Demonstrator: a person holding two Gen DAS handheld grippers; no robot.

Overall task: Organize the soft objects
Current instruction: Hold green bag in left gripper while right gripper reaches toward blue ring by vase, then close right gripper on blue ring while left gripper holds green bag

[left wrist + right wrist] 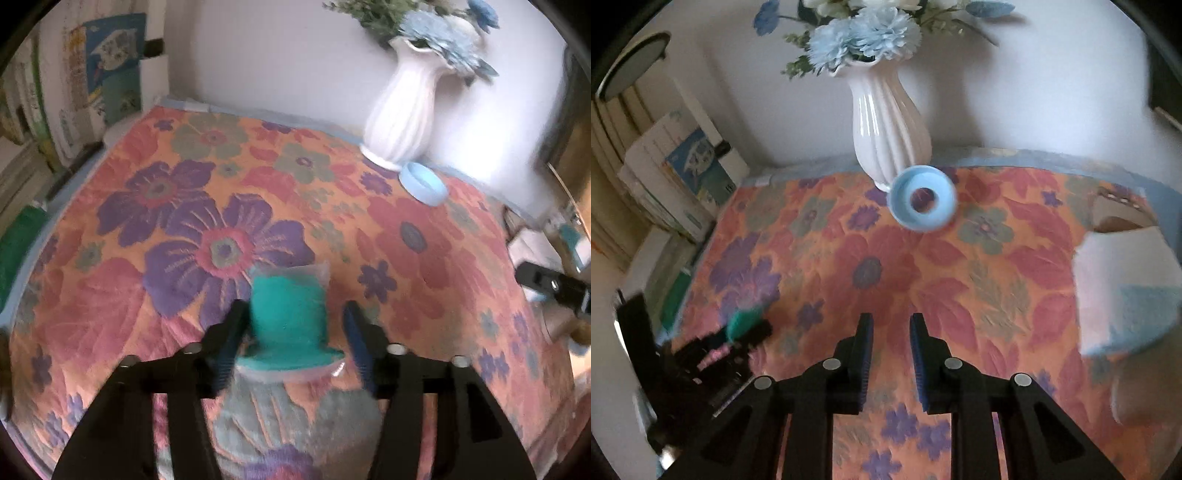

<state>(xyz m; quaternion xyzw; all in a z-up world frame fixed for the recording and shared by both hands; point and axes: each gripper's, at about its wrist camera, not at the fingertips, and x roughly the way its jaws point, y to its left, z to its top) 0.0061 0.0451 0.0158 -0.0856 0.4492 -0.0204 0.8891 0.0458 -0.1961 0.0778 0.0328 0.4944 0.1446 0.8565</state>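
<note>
While the left gripper (293, 334) straddles a teal soft pad in clear wrap (290, 319), its jaws stand apart: the left pad seems to touch the pad's edge, the right is clear of it, so nothing is clamped. That pad lies on the floral cloth (147, 229) near the front edge. I judge it light, squashy and slippery in its film, best pinched across the thick middle. The right gripper (891, 350) hovers parted and empty, pointing toward a pale blue ring (922, 198) beside the white vase (888, 122). Writing on the box (698, 166) at left is too blurred to read.
</note>
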